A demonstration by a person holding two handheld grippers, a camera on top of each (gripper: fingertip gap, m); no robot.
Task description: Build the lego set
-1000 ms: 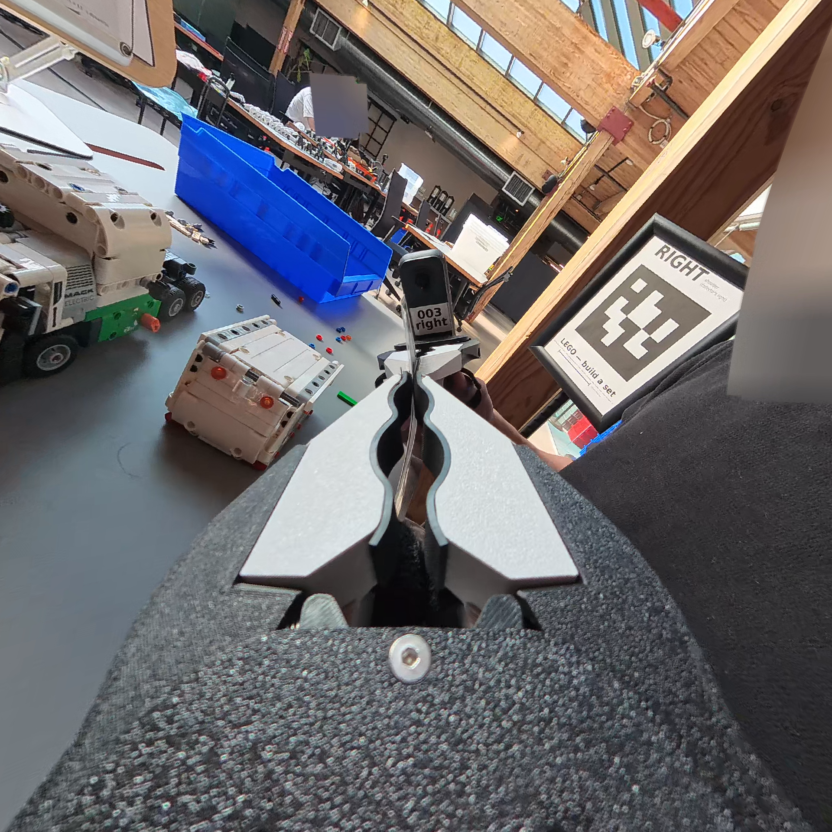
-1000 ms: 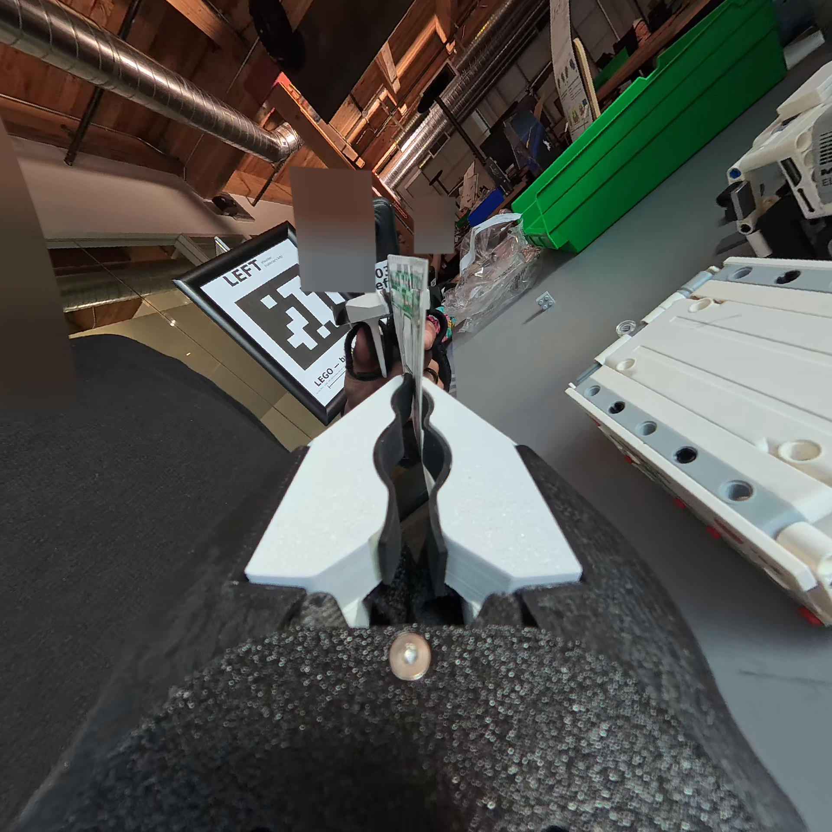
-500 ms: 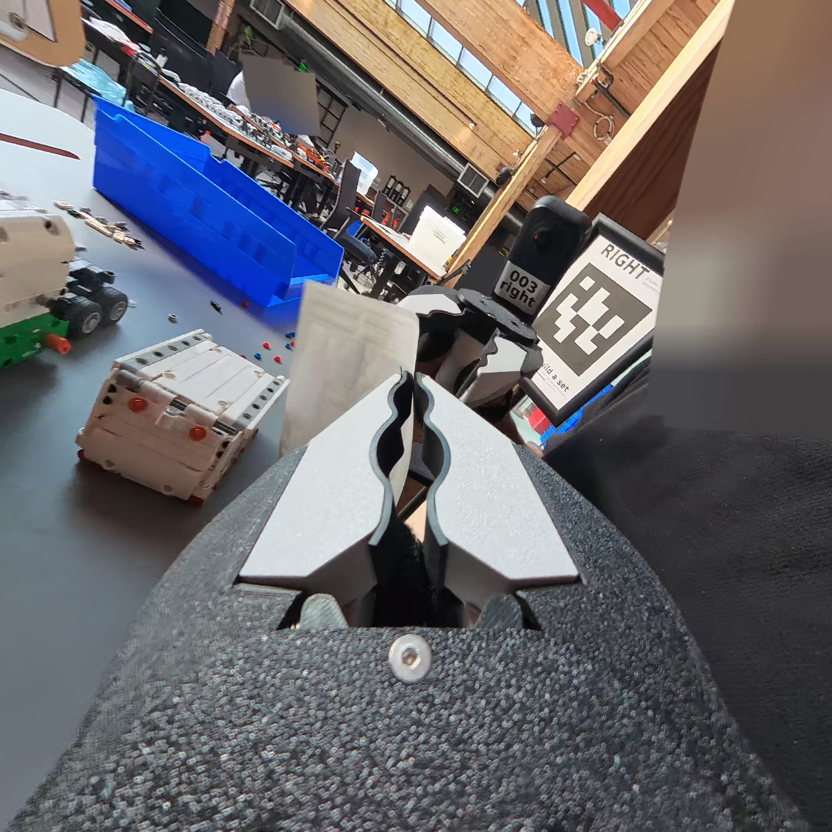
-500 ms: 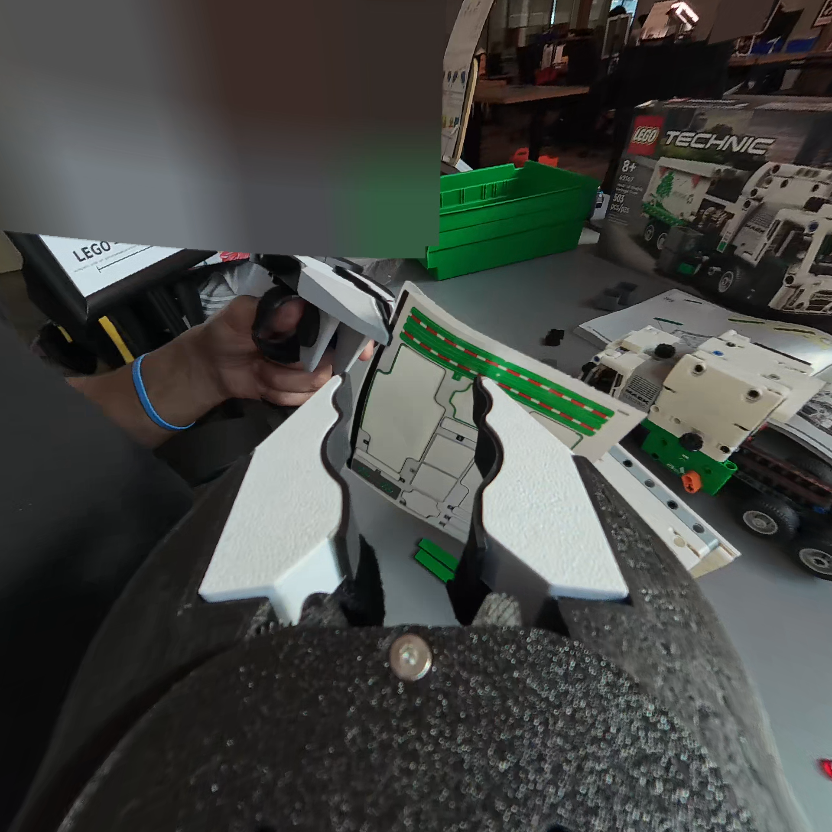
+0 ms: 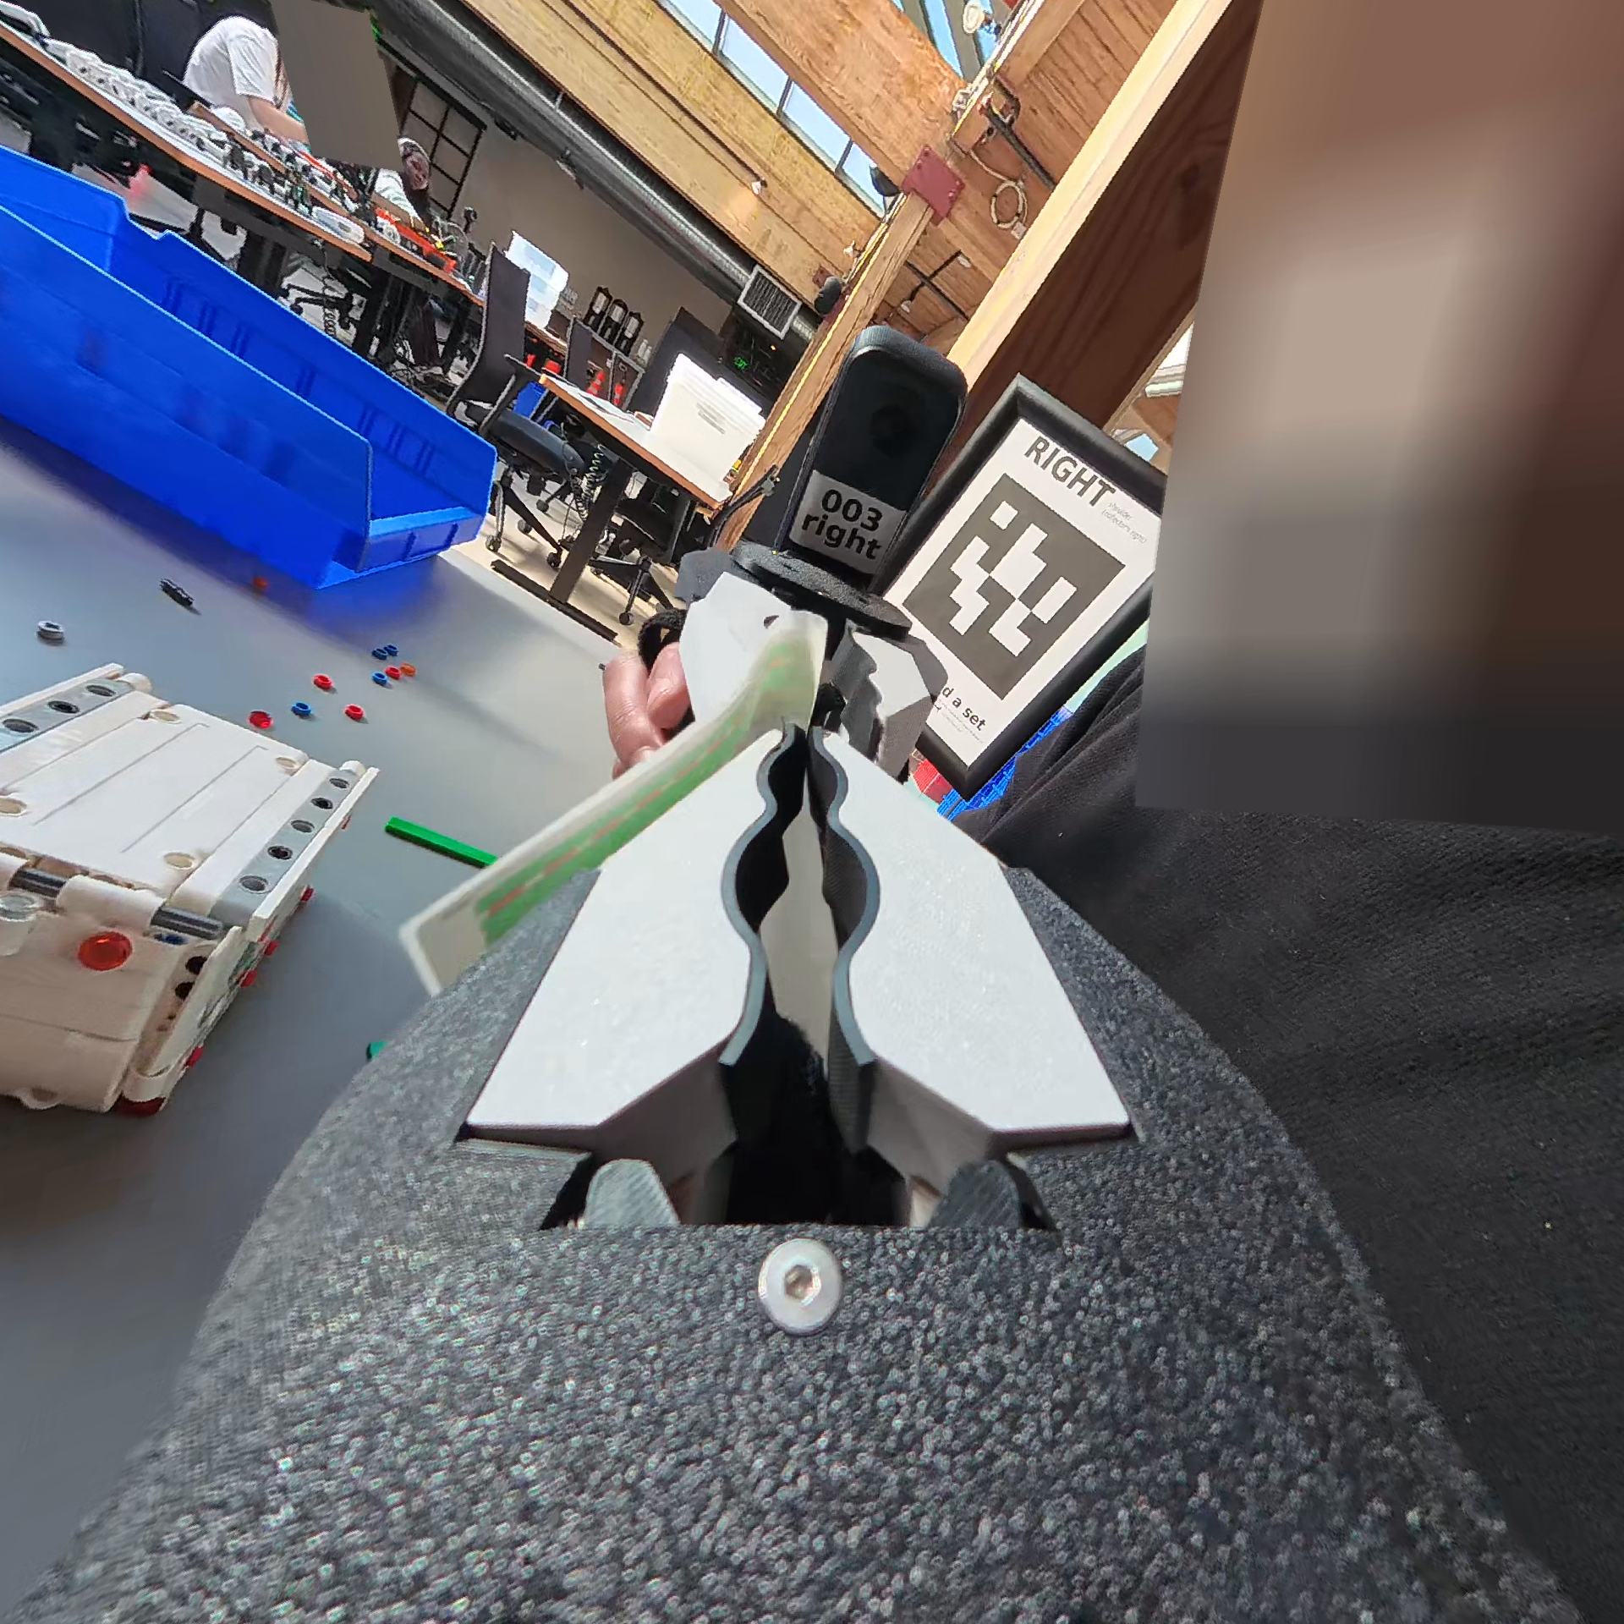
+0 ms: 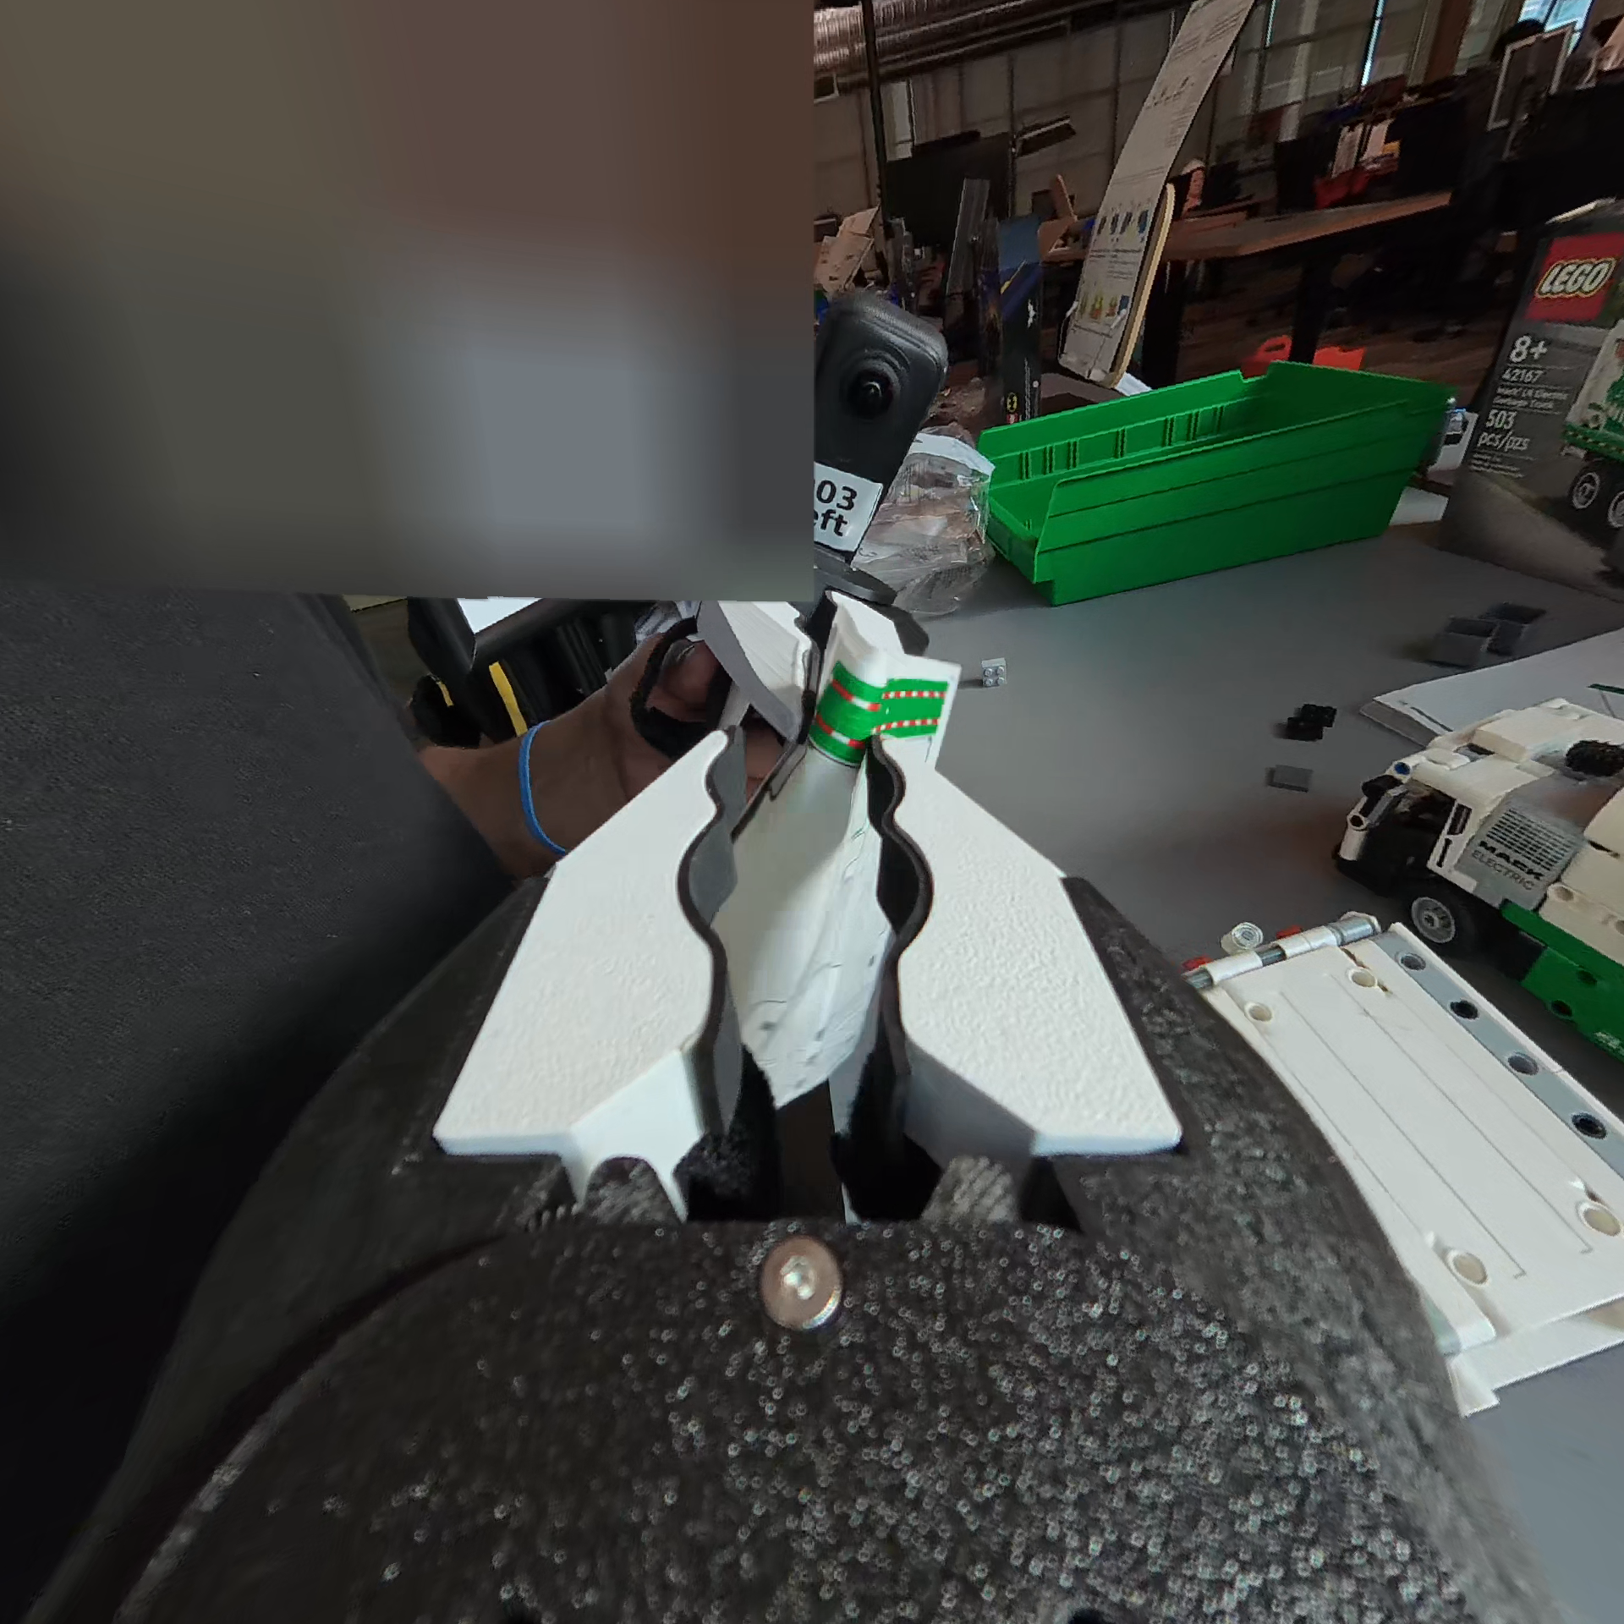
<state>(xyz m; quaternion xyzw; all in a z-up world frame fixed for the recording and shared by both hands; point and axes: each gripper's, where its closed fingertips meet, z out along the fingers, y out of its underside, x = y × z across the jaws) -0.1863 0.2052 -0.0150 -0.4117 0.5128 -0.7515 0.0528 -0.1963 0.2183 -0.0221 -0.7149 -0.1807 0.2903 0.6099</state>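
My left gripper (image 5: pixel 807 734) is shut on a white sticker sheet (image 5: pixel 615 826) with green and red stripes, held in the air over the grey table. In the right wrist view the sheet (image 6: pixel 817 896) curls between the fingers of my right gripper (image 6: pixel 798 747), whose jaws stand visibly apart. The two grippers face each other closely; the left one (image 6: pixel 804 650) shows just past the right's tips. A white lego truck body (image 5: pixel 132 835) lies on the table to the left, also seen at the right (image 6: pixel 1406 1098). The partly built truck (image 6: pixel 1494 835) stands beyond it.
A blue bin (image 5: pixel 220 422) sits at the far left and a green bin (image 6: pixel 1213 474) at the back. The set's box (image 6: pixel 1564 369) and a booklet (image 6: pixel 1494 694) are at the far right. Small loose pieces (image 5: pixel 351 694) and a green beam (image 5: pixel 439 841) lie on the table. From either gripper's tips it is about 15 centimetres to the white lego truck body (image 5: pixel 132 835). It turns up in the right wrist view (image 6: pixel 1314 1026) as well.
The right gripper's jaws have narrowed around the sheet, which now bends between them. The left gripper still holds the sheet and has turned so its striped face shows.
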